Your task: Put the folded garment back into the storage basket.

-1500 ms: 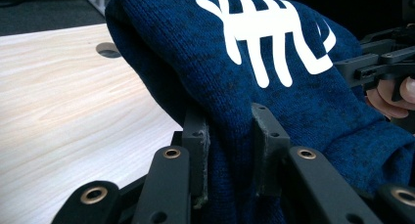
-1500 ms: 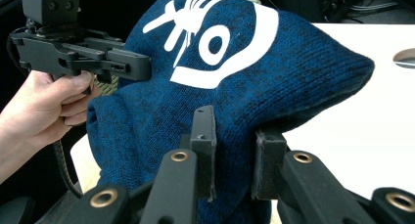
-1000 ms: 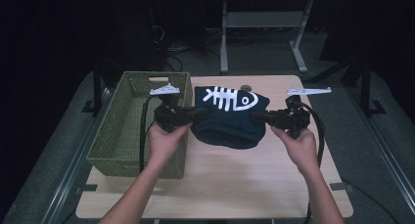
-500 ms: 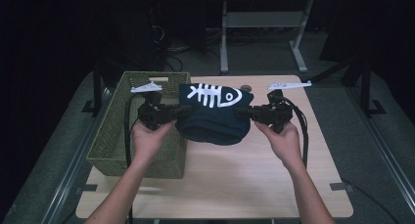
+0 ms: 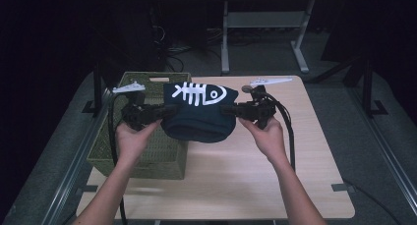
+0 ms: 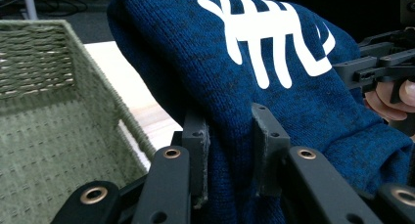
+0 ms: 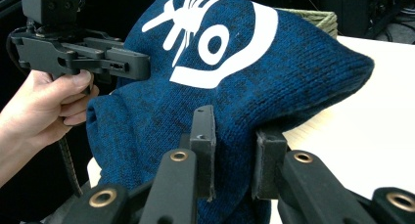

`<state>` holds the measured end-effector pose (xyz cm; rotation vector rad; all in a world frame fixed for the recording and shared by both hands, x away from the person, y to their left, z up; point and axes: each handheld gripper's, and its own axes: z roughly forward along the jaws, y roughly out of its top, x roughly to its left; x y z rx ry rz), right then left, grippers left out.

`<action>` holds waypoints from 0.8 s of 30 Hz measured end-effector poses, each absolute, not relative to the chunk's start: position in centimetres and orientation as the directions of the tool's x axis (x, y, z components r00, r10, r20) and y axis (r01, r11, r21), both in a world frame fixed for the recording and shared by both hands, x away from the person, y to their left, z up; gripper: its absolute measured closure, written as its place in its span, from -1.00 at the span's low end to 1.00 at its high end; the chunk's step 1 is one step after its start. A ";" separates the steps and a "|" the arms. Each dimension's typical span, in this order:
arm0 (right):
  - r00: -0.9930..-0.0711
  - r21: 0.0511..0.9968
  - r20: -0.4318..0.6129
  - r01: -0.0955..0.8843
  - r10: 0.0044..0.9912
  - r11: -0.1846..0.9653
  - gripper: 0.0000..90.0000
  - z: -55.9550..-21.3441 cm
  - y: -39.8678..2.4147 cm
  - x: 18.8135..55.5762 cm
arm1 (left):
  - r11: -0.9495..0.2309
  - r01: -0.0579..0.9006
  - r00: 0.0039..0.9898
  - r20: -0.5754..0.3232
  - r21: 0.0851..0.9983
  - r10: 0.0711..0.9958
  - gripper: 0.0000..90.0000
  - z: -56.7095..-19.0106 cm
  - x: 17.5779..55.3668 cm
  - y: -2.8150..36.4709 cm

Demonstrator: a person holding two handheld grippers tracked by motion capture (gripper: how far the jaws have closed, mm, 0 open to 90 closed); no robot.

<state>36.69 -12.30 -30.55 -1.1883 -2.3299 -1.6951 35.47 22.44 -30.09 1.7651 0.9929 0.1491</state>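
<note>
A folded dark blue knit garment (image 5: pixel 199 116) with a white fish-skeleton print hangs above the table, held from both sides. My left gripper (image 5: pixel 160 112) is shut on its left edge, with cloth pinched between the jaws in the left gripper view (image 6: pixel 230 150). On the opposite edge my right gripper (image 5: pixel 227 110) is shut on the cloth too (image 7: pixel 234 153). The garment (image 6: pixel 274 72) hangs over the green basket's right rim (image 5: pixel 184 141) and the table beside it. In the right gripper view the garment (image 7: pixel 230 82) hides most of the basket.
A woven green basket (image 5: pixel 133 136) stands on the left part of the light wooden table (image 5: pixel 255 181); its inside (image 6: pixel 44 136) looks bare. Dark floor, table legs and cables lie beyond the far edge.
Both grippers have carried the garment leftward, from the middle of the table to over the basket's right rim. The grip on both edges is unchanged.
</note>
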 end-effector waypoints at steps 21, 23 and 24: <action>-0.727 0.796 0.430 0.585 0.534 0.155 0.67 -30.3 -8.5 37.8 | -0.079 0.555 0.615 -0.345 0.828 0.709 0.59 -30.0 35.2 25.8; -0.729 0.796 0.428 0.584 0.535 0.158 0.67 -30.2 -8.3 37.8 | -0.077 0.555 0.612 -0.343 0.828 0.713 0.59 -30.0 35.1 26.2; -0.731 0.797 0.427 0.582 0.533 0.160 0.67 -30.2 -8.1 37.9 | -0.074 0.555 0.610 -0.345 0.829 0.713 0.59 -30.0 35.1 26.4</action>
